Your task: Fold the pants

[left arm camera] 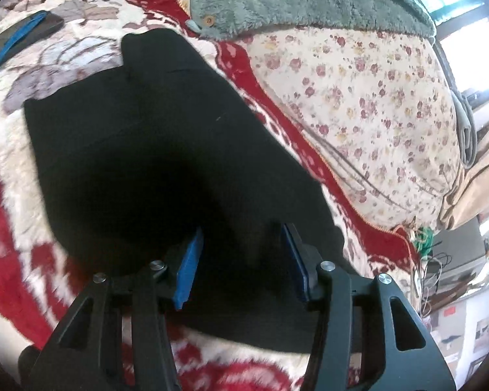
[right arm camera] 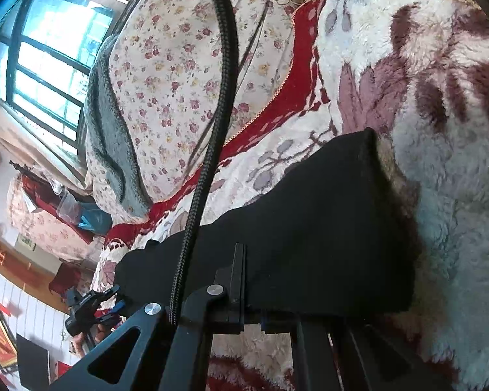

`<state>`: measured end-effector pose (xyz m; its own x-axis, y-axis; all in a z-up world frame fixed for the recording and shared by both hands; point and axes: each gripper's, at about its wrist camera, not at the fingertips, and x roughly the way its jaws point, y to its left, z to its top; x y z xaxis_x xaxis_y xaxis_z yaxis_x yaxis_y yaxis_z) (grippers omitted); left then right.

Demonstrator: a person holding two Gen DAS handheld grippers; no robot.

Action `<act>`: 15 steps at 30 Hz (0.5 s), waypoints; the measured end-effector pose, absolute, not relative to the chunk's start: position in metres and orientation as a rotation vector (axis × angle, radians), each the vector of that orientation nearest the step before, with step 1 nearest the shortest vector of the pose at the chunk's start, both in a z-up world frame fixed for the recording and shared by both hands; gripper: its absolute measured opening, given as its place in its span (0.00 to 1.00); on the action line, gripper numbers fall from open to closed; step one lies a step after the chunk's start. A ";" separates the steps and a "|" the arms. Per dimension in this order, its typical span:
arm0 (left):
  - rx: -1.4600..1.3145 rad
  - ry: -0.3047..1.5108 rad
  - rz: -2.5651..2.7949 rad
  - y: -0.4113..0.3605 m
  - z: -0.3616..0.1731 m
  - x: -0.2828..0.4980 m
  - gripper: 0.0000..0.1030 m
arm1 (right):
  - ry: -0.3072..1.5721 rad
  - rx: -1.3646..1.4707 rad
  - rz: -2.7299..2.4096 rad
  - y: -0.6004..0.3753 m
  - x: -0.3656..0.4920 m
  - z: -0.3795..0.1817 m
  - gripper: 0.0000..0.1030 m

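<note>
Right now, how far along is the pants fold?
Done: the black pants lie doubled on the fleece blanket, a stepped layer edge showing at the far end. In hand: the right claw looks shut on the near edge of the pants; the left claw hangs open over them. Left: probably a final fold and smoothing.

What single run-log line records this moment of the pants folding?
task: fold pants | left gripper: open over black pants | right gripper: shut on black pants | surface: floral blanket
</note>
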<state>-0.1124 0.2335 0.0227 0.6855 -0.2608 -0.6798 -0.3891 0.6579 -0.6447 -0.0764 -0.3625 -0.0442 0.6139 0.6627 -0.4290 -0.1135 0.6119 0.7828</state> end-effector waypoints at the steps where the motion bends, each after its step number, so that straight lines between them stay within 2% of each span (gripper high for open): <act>1: -0.888 0.833 0.084 0.234 0.022 -0.108 0.47 | 0.788 0.795 0.505 -0.363 -0.076 -0.045 0.05; 6: -0.901 0.822 0.072 0.229 0.024 -0.093 0.46 | 0.792 0.796 0.497 -0.360 -0.071 -0.046 0.05; 8: -0.829 0.819 0.094 0.222 0.029 -0.094 0.15 | 0.786 0.753 0.497 -0.358 -0.071 -0.041 0.05; 11: -0.771 0.788 0.079 0.216 0.039 -0.102 0.07 | 0.771 0.731 0.498 -0.359 -0.075 -0.033 0.05; 15: -0.740 0.757 0.047 0.209 0.057 -0.122 0.05 | 0.766 0.700 0.498 -0.361 -0.081 -0.024 0.05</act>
<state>-0.1219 0.2088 0.0574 0.7384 -0.2165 -0.6386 -0.2931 0.7499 -0.5931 -0.0815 -0.3611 -0.0245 0.6267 0.6346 -0.4523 -0.1551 0.6703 0.7257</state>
